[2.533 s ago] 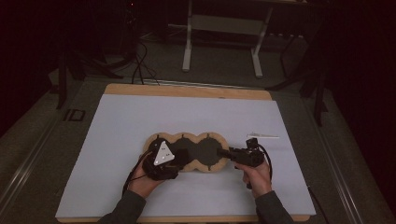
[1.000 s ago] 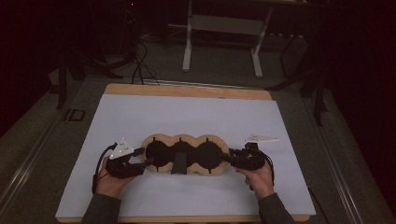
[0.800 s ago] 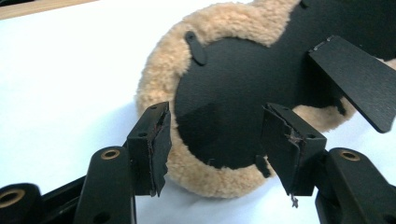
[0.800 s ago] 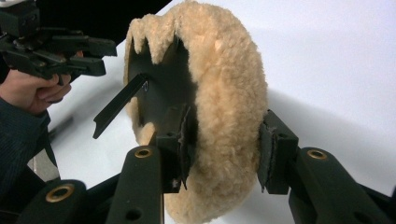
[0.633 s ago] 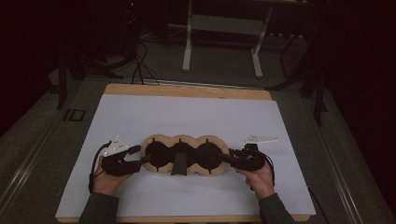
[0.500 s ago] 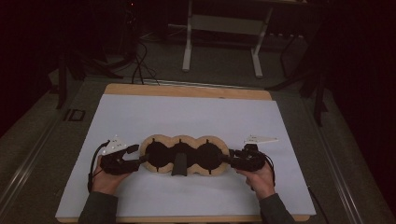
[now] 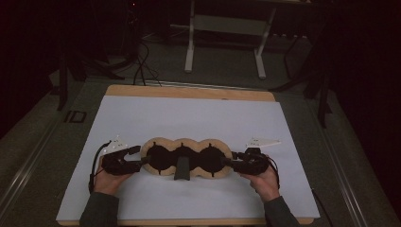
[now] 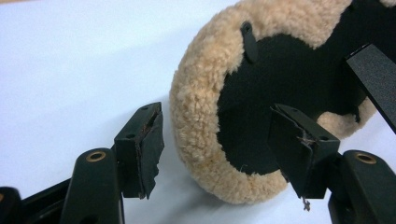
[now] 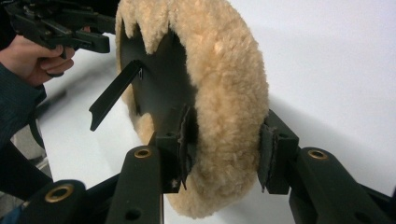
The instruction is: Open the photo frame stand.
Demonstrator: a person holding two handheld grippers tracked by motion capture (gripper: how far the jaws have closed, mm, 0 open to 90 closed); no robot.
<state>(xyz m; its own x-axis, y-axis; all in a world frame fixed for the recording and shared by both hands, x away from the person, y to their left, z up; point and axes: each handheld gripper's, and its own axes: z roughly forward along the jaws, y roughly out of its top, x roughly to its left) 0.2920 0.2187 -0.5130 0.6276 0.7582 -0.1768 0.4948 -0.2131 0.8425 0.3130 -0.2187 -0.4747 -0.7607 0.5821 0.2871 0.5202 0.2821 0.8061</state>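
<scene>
A white sheet [image 7: 189, 118] covers the table. Near its front edge lies a fleece frame [image 7: 184, 156] with three dark panels — the right gripper [image 9: 224, 144] pinches its right rim, the left gripper [image 8: 215, 144] stands spread around its left rim, pads clear.

high: above, forward-down | gripper views: close, share fleece frame [image 7: 184, 158]

My left gripper [image 7: 135, 157] and right gripper [image 7: 235, 161] are black, each trailing a thin black cable and carrying a pale grey three-cornered plate on top. My fingers [image 8: 140, 149] are blocky black bars with frayed, torn rubber pads, brass-ringed pivot holes just behind them. My sleeves [image 7: 98, 210] are dark grey-green.
</scene>
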